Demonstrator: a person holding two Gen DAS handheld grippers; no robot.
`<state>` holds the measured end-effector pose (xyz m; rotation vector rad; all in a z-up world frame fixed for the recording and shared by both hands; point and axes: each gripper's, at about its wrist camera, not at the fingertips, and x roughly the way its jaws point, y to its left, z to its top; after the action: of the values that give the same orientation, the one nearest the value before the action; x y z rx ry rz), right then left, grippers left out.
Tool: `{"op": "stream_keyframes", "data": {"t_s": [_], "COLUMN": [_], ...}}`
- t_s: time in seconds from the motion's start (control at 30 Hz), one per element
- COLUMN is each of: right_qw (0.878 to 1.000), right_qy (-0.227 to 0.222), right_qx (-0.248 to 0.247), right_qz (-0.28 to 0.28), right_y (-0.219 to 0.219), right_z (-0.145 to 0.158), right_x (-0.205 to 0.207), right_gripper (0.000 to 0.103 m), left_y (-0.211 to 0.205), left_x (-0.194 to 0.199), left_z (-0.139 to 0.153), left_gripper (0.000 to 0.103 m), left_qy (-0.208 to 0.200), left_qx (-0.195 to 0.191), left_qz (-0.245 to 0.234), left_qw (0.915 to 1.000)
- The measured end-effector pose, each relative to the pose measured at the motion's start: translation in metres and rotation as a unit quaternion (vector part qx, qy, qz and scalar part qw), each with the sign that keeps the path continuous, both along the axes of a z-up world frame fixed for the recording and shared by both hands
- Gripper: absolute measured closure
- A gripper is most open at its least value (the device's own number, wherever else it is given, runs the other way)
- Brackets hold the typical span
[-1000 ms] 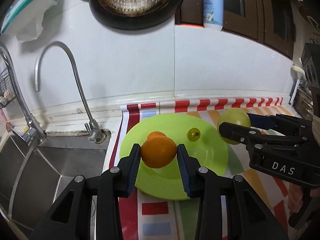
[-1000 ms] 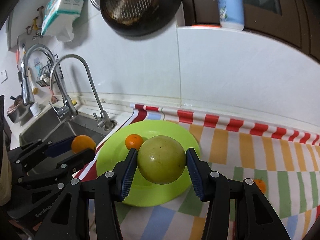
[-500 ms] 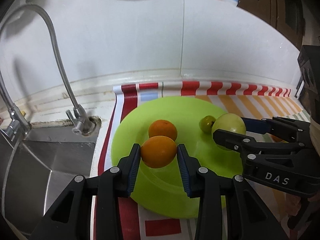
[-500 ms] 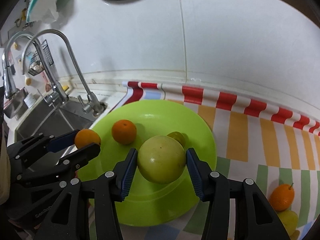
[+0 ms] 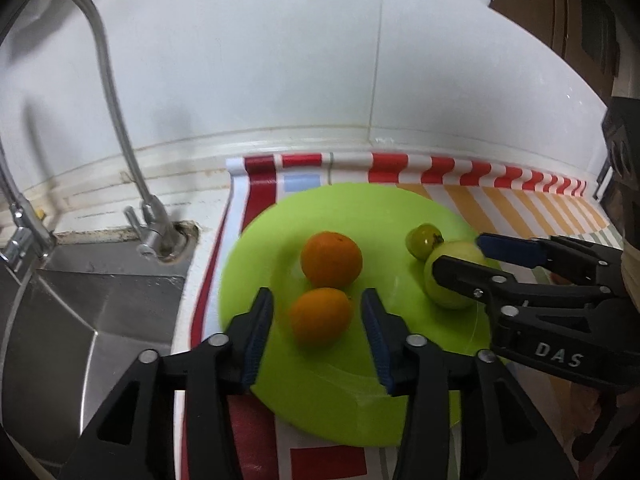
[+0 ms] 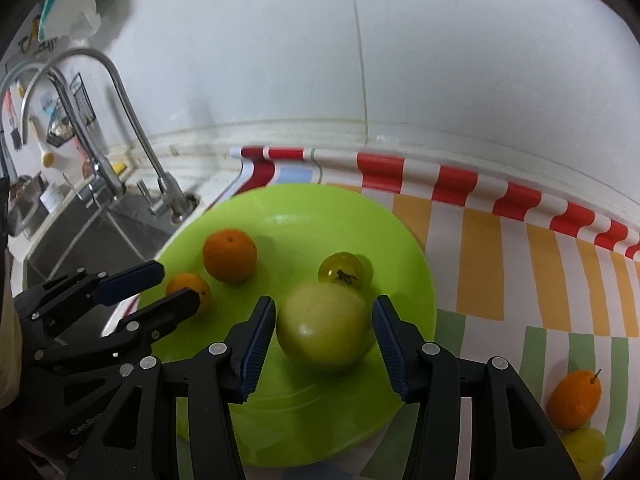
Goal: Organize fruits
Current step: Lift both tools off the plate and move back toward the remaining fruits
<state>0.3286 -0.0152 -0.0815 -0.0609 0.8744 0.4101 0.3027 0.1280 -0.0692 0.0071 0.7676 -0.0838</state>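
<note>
A lime-green plate (image 5: 320,392) (image 6: 304,216) lies on a striped cloth. My left gripper (image 5: 318,328) (image 6: 160,284) is open; an orange (image 5: 320,316) (image 6: 190,286) rests on the plate between its fingers, apart from the pads. A second orange (image 5: 331,258) (image 6: 229,255) sits just beyond it. My right gripper (image 6: 324,332) (image 5: 464,258) is open around a large yellow-green fruit (image 6: 323,334) (image 5: 450,276) resting on the plate. A small green tomato (image 6: 341,272) (image 5: 423,237) lies behind it.
A steel sink (image 5: 60,300) with a curved tap (image 5: 116,120) lies left of the cloth. The white tiled wall (image 5: 320,80) stands close behind the plate. A small orange (image 6: 575,400) and a yellow-green fruit (image 6: 582,442) lie on the cloth at right.
Both grippers lowered to the plate and opened. The orange and the large green fruit left the pads and now rest on the plate.
</note>
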Motion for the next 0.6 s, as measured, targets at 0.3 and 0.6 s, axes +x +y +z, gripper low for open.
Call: {"op": "stream_keyframes", "data": {"t_s": [0.3, 0.6], "right_qw": [0.999, 0.997], "right_qy": [-0.053, -0.072], "right_qx": [0.007, 0.017], "right_qz": [0.001, -0.019], "right_y": [-0.009, -0.029], "right_z": [0.037, 0.060], "right_x": [-0.030, -0.066], "right_gripper": [0.043, 0.043], "left_y": [0.002, -0.009], "left_x": [-0.029, -0.065], "left_z": [0.033, 0.057], "left_gripper": [0.053, 0.047], "left_qy": [-0.038, -0.061], "left_qx": [0.008, 0.001], "left_qz": [0.012, 0.008], "left_qw": [0.9992, 0.9981]}}
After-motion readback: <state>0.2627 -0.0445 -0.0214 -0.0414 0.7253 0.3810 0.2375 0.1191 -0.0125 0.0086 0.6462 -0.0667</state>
